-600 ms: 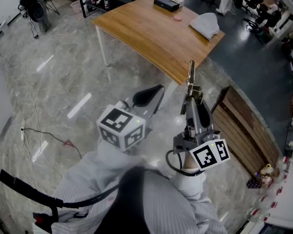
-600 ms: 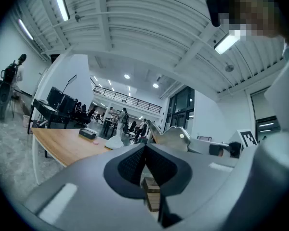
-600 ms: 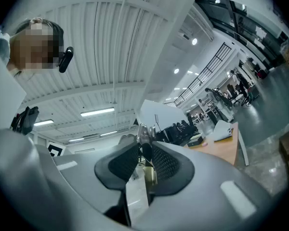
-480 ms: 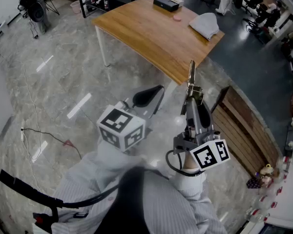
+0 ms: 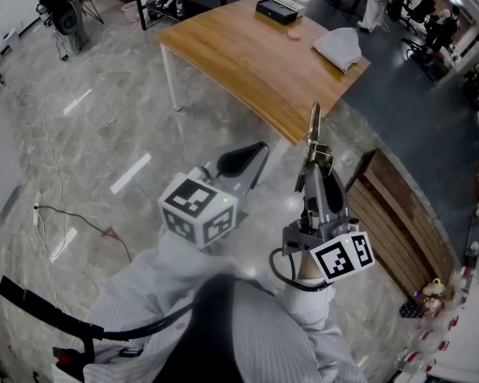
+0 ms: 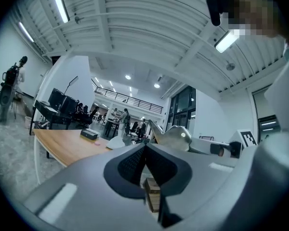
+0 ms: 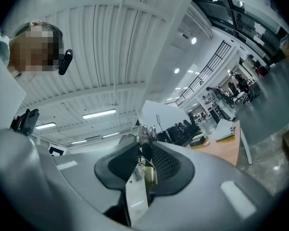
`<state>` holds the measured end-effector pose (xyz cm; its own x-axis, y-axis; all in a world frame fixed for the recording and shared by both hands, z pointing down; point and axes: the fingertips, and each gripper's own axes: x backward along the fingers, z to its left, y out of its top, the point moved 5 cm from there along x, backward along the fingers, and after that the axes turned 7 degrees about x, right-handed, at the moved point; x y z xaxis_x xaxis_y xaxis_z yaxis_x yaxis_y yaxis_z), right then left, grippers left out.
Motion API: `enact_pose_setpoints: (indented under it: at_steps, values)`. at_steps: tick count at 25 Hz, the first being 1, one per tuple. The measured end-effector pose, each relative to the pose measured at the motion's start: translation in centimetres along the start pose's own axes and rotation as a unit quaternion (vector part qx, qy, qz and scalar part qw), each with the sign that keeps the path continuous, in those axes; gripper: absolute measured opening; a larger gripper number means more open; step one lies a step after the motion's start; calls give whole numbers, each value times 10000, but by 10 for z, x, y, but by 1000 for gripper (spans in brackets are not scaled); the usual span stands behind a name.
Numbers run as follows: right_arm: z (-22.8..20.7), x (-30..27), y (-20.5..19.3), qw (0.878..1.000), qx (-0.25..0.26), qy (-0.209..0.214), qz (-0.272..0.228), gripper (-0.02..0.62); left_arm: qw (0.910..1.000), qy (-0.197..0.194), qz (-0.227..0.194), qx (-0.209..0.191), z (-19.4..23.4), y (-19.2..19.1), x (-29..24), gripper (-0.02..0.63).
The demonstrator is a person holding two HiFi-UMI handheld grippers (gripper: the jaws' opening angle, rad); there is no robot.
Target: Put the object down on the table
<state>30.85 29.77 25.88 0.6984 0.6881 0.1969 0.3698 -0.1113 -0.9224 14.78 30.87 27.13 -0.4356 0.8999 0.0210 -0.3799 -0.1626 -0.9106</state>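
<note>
My right claw (image 5: 314, 156) is clamped on the object (image 5: 312, 123), a slim tan-and-metal piece sticking out past its tips. The wooden table (image 5: 239, 50) lies ahead of that claw, well apart. My left claw (image 5: 258, 147), just beside it, is pinched together and empty.

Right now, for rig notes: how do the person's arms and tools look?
The left tool and right tool are grey with black textured pads. Each carries a white cube with black square markers. A black cable loops from the right tool. Sleeves: pale grey, striped.
</note>
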Motion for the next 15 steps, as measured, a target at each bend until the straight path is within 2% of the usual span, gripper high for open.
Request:
enact_pose_setpoints:
  at_steps: [8,15]
  values:
    - [-17,-2,0,9996,-244,97,-54,100,9997,241,-17,37,4,-2,-4,2]
    - [-33,-26,-11,9991,-404,72,57,100,9990,405,-12,163,34,4,-14,2]
